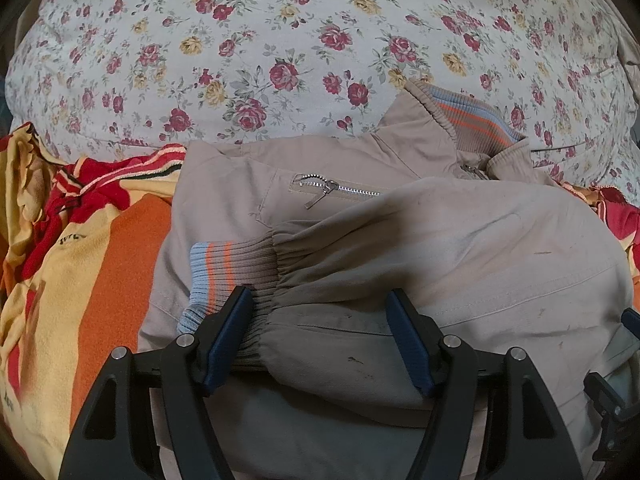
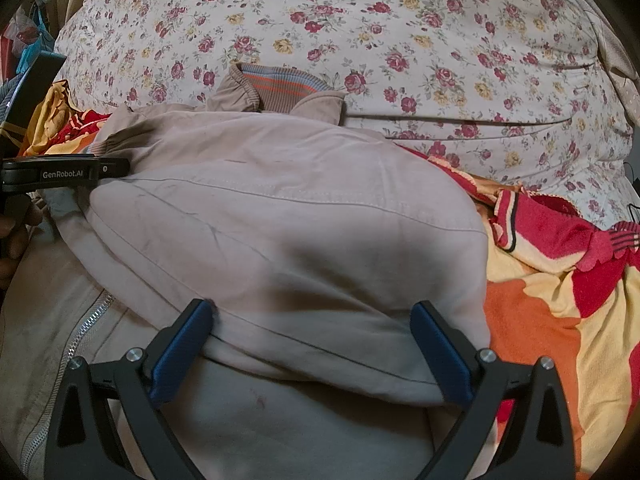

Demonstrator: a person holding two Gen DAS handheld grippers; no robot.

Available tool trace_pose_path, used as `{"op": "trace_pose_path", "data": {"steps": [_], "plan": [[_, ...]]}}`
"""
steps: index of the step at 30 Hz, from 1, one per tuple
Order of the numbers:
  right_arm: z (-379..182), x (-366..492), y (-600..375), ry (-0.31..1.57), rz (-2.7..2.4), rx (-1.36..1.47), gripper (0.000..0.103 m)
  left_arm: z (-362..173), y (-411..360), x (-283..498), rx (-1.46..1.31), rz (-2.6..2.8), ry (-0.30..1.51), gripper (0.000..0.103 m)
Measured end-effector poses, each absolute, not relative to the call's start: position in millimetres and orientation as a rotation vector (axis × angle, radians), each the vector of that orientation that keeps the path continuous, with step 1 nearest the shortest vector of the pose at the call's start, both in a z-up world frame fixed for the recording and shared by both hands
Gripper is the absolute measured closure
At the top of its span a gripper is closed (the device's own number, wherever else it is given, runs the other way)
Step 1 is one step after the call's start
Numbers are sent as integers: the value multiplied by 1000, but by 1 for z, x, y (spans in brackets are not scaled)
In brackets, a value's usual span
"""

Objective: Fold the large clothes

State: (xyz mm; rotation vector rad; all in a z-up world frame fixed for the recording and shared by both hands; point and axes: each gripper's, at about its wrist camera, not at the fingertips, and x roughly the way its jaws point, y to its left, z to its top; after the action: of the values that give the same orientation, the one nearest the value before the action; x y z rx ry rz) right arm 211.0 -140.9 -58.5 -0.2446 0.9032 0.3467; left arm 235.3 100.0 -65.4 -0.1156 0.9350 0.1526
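A beige zip jacket (image 1: 440, 240) with blue-and-orange ribbed collar (image 1: 472, 118) and cuff (image 1: 224, 276) lies on the bed. One sleeve is folded across its front. My left gripper (image 1: 320, 304) is open, its jaws wide apart over the sleeve just behind the cuff. My right gripper (image 2: 312, 316) is open, its jaws wide apart over the sleeve's upper part (image 2: 280, 220) near the shoulder. The left gripper's body (image 2: 52, 172) shows at the left edge of the right wrist view. The jacket's front zip (image 2: 76, 344) runs down at the lower left there.
A red, orange and yellow blanket (image 1: 80, 280) lies under the jacket and also shows on the right in the right wrist view (image 2: 560, 300). A floral sheet (image 1: 300, 48) covers the bed beyond. Clutter (image 2: 28, 40) sits at the far left.
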Motion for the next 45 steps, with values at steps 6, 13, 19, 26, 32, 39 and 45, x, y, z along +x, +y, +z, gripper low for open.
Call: {"op": "trace_pose_path", "data": {"steps": [6,13,19,26,32,39,45], "plan": [[-59,211,-141,903,346,-245,2,-65,100,235,-113,154,935,44],[-59,211,-141,903,346,-245,1,-65,100,235,-114,153,933,44],[-59,211,-141,903,346,-245,1,-65,99,236,-114,152,932,43],[-59,211,-141,903,346,-246,1,-65,99,235,-118,159,930,43],[-58,211,-141,903,345,-246,1,-65,99,235,-114,160,931,43],[-58,211,-141,902,345,-246,1,-65,100,235,-115,161,930,42],[-58,211,-141,902,345,-247,1,-65,99,235,-116,161,930,42]]}}
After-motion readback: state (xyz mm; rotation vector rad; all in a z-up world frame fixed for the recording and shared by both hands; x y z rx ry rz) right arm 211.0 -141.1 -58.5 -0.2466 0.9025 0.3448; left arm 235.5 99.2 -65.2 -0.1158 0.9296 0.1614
